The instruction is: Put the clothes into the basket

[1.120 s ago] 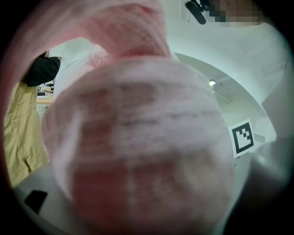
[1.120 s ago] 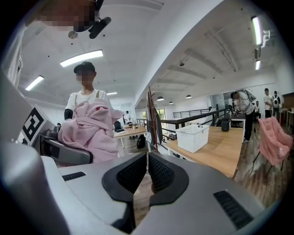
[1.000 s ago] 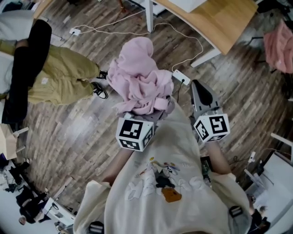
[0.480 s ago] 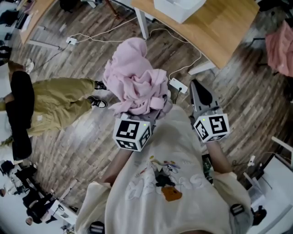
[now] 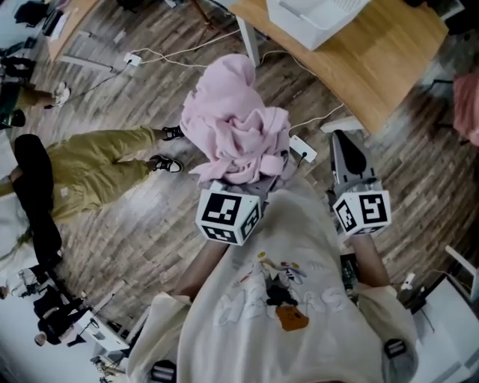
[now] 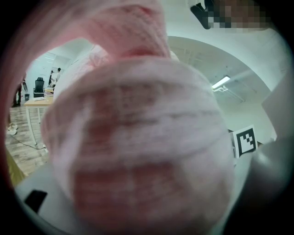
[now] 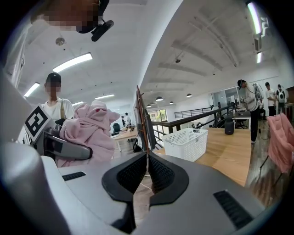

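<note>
Here, pink garment in left gripper, basket past table edge.

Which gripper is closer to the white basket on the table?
Right. The right gripper, shut and empty, points toward the white basket; the left gripper, holding the pink garment, is farther off.

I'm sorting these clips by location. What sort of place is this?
Probably an open-plan office or lab, not a home: long wooden desks, ceiling strip lights, a mezzanine-style railing, and a power strip with cables on the floor.
</note>
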Tool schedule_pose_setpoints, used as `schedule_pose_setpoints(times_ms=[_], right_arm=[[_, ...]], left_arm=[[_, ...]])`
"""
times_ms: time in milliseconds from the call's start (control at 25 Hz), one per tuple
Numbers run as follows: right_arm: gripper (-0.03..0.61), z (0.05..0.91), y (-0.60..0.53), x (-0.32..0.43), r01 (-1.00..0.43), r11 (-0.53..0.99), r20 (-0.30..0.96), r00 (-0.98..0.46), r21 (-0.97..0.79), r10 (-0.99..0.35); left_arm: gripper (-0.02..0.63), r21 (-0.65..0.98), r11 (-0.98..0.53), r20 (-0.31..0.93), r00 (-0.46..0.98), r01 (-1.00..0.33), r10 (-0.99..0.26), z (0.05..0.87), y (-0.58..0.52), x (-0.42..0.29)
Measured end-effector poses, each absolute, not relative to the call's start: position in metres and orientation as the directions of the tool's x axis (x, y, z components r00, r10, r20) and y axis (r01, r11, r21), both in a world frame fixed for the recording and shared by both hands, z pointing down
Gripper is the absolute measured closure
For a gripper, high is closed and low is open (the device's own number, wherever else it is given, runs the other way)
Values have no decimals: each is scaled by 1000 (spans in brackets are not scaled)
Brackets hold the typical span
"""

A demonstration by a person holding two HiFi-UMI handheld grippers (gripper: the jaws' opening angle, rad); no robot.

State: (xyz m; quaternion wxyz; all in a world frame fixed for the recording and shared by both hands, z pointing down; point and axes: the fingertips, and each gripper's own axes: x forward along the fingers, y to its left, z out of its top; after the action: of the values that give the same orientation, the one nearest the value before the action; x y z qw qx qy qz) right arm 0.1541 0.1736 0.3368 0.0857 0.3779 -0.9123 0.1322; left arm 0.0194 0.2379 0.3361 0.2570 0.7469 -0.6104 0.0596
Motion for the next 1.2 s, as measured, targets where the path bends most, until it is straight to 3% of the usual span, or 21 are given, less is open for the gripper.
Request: schedule_pose_setpoints(times_ms=[360,1200], right_arm=[[552,355,141,131,-688,695,290,-722,-208,-628],[552,329,-35,26,-715,672,273,-697,-191,-664]], left_arm=[[183,357,-79,405,230,-931,-885,353,203,-1],[183,387,-167,407,331,-907,-851,350,18,-81]])
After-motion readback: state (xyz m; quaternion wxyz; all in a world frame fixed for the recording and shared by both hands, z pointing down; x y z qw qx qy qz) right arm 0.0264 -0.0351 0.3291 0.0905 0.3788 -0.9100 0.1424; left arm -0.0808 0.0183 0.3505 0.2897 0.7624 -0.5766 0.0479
